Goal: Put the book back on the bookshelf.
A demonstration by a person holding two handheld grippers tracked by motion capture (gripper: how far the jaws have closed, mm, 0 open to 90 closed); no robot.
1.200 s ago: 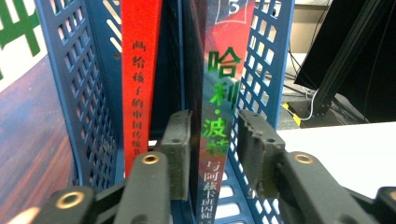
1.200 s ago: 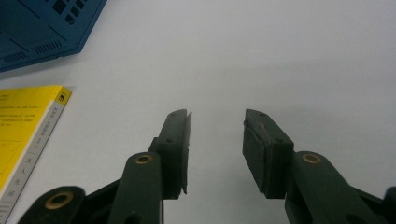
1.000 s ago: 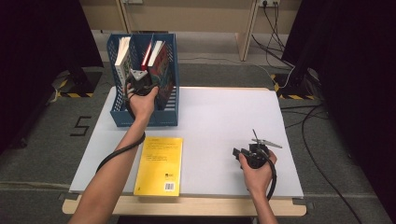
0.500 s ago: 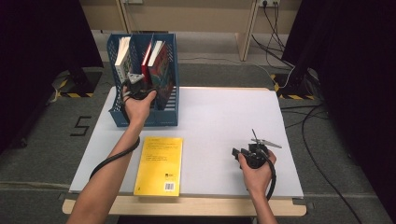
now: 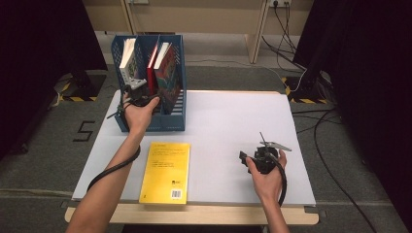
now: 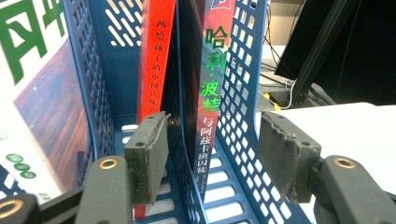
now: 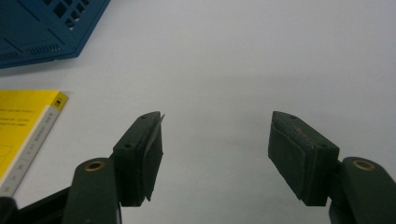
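- White table (image 5: 218, 126) on a wooden base, dark curtains at both sides, cables on the grey floor at upper right.
- Blue file rack (image 5: 172, 124) stands at upper left of the high view, three books upright in it: white one (image 5: 128, 58), red one (image 5: 153, 58), dark one (image 5: 167, 65).
- Your left gripper (image 5: 136, 91) sits at the rack's near end. In the left gripper view its fingers (image 6: 148, 154) have just been opening; they stand apart around the dark book's spine (image 6: 209, 93) and the blue divider beside it, pads pressing on nothing.
- Yellow book (image 5: 166, 171) lies flat at lower centre, long axis running from the near table edge toward the rack, untouched.
- Your right gripper (image 5: 262, 158) rests at lower right; its fingers (image 7: 140, 154) have just spread wide, bare table between them.
- Key relation: the yellow book lies to the left of your right gripper and below your left one; judged roughly between the two hands.
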